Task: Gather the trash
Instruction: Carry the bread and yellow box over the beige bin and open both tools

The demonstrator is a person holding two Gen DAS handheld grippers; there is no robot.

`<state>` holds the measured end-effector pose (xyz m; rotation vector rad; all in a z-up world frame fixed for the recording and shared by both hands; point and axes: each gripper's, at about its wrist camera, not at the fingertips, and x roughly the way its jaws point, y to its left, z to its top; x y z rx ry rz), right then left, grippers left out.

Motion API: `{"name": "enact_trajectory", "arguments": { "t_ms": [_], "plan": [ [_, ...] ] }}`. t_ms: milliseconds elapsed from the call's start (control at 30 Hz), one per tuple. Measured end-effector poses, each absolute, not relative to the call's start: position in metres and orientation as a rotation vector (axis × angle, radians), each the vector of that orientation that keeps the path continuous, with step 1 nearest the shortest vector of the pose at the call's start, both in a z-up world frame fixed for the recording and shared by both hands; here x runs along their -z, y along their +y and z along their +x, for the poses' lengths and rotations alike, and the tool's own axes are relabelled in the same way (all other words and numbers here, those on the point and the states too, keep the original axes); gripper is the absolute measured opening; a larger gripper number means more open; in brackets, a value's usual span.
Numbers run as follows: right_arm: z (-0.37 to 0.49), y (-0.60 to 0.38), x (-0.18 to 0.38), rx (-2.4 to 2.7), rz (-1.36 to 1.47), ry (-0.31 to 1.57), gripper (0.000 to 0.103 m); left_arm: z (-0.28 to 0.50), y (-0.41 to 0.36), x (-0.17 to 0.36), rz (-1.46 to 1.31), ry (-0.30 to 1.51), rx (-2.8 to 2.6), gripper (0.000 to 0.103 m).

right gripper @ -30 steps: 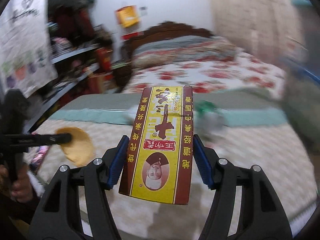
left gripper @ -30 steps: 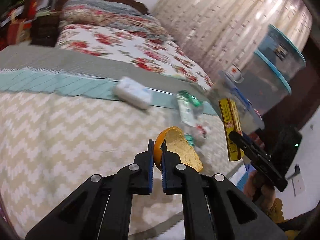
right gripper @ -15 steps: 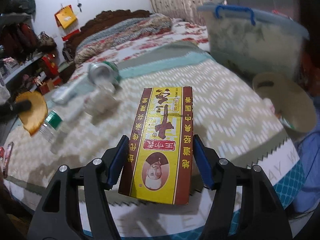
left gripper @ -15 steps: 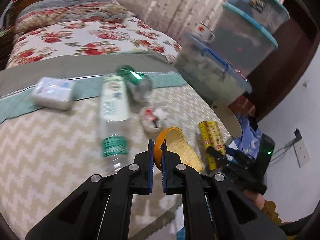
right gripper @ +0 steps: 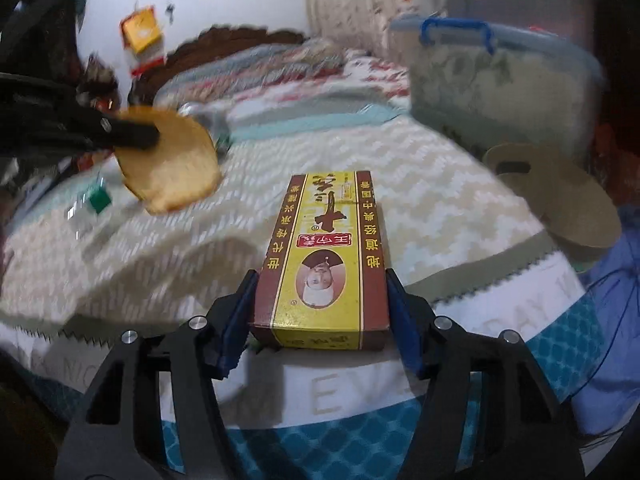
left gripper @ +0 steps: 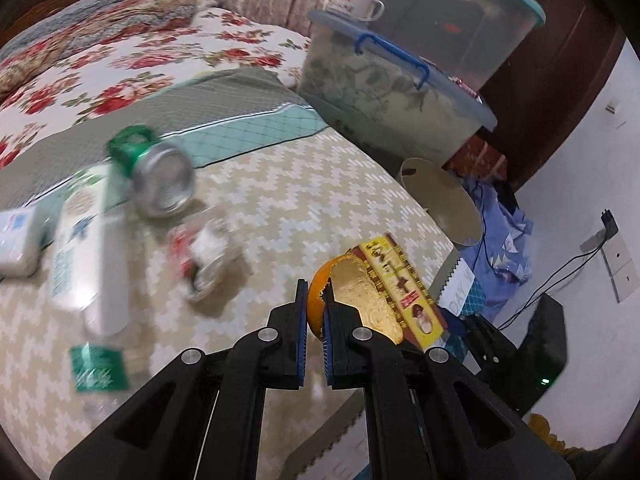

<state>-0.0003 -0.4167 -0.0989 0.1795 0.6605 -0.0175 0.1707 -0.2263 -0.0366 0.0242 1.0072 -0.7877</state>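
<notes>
My left gripper (left gripper: 316,292) is shut on a curled piece of orange peel (left gripper: 360,304) and holds it above the zigzag bedspread. In the right wrist view the peel (right gripper: 172,176) hangs at the left, pinched by the left gripper (right gripper: 148,136). My right gripper (right gripper: 320,280) has a yellow and brown carton (right gripper: 324,256) between its blue pads. The jaws are closing and both pads touch the carton's sides. In the left wrist view the carton (left gripper: 400,284) sits just right of the peel. A tan round bin (right gripper: 560,200) stands past the bed's corner.
On the bedspread (left gripper: 300,208) lie a green can (left gripper: 160,176), a plastic bottle (left gripper: 88,248), a crumpled wrapper (left gripper: 204,252) and a white tissue pack (left gripper: 16,240). Stacked storage tubs (left gripper: 400,92) with a mug on top stand beyond the bin (left gripper: 440,200). Blue cloth and cables lie on the floor.
Both views have swung right, from the headboard to the bed's corner and the bin. The peel has come closer to the carton. The carton now tilts flatter between the right pads.
</notes>
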Motion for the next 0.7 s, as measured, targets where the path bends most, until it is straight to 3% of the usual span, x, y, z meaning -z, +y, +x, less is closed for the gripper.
{"name": "enact_trajectory", "arguments": {
  "t_ms": [300,533,567,600,633,700],
  "plan": [
    [-0.012,-0.555,0.085,0.291,0.397,0.540,0.062,0.192,-0.374,0.019,0.140,0.966,0.927,0.006],
    [0.007,-0.652,0.099,0.389,0.543,0.560,0.065,0.208,-0.516,0.040,0.237,0.932,0.978,0.008],
    [0.005,-0.658,0.101,0.394,0.550,0.559,0.069,0.211,-0.532,0.046,0.248,0.930,0.977,0.018],
    [0.008,-0.664,0.103,0.413,0.551,0.555,0.083,0.212,-0.542,0.052,0.265,0.933,0.965,0.043],
    [0.006,-0.666,0.102,0.445,0.543,0.533,0.085,0.213,-0.552,0.061,0.293,0.932,0.932,0.049],
    [0.002,-0.665,0.097,0.454,0.541,0.492,0.084,0.213,-0.554,0.068,0.301,0.956,0.925,0.045]
  ]
}}
